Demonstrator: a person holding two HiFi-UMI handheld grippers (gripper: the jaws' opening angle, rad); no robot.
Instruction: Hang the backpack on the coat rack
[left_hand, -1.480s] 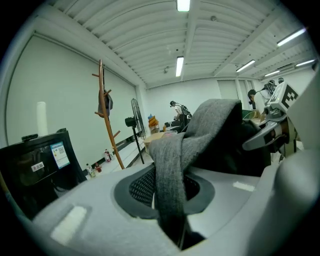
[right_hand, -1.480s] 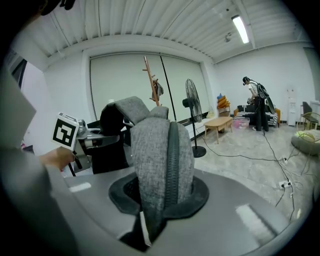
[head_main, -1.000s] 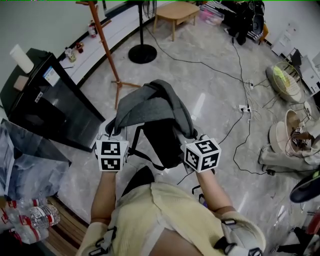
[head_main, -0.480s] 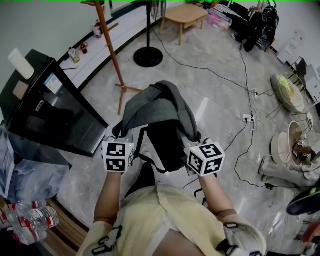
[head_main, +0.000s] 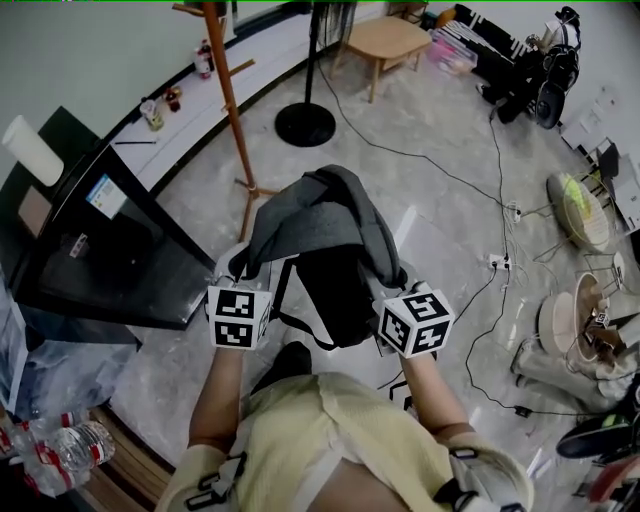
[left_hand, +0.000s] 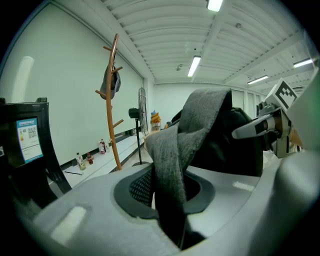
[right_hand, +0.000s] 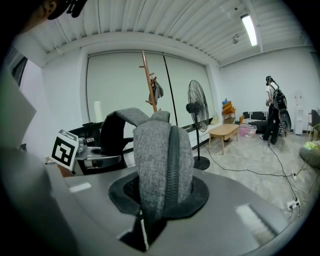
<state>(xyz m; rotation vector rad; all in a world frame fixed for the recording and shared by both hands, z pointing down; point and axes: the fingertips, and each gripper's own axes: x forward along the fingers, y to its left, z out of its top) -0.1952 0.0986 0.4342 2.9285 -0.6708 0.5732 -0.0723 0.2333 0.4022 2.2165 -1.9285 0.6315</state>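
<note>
A grey and black backpack (head_main: 318, 232) hangs in the air between my two grippers, in front of the person's chest. My left gripper (head_main: 243, 272) is shut on grey fabric at the backpack's (left_hand: 197, 127) left side, which runs down between the jaws. My right gripper (head_main: 393, 282) is shut on the backpack's (right_hand: 159, 160) right edge, where a zipper shows. The wooden coat rack (head_main: 230, 95) stands ahead and to the left on the marble floor; a dark item hangs near the top of the coat rack (left_hand: 111, 95). The coat rack (right_hand: 149, 82) also shows behind the bag in the right gripper view.
A black cabinet (head_main: 90, 240) stands close at the left. A standing fan (head_main: 305, 122) is just past the rack, with a low wooden table (head_main: 388, 38) beyond. Cables (head_main: 480, 200) trail over the floor at right, near fans and bags. Plastic bottles (head_main: 70, 448) lie bottom left.
The person has walked forward with the backpack held in both grippers. The coat rack, fan base and cabinet have come nearer and lower in the head view.
</note>
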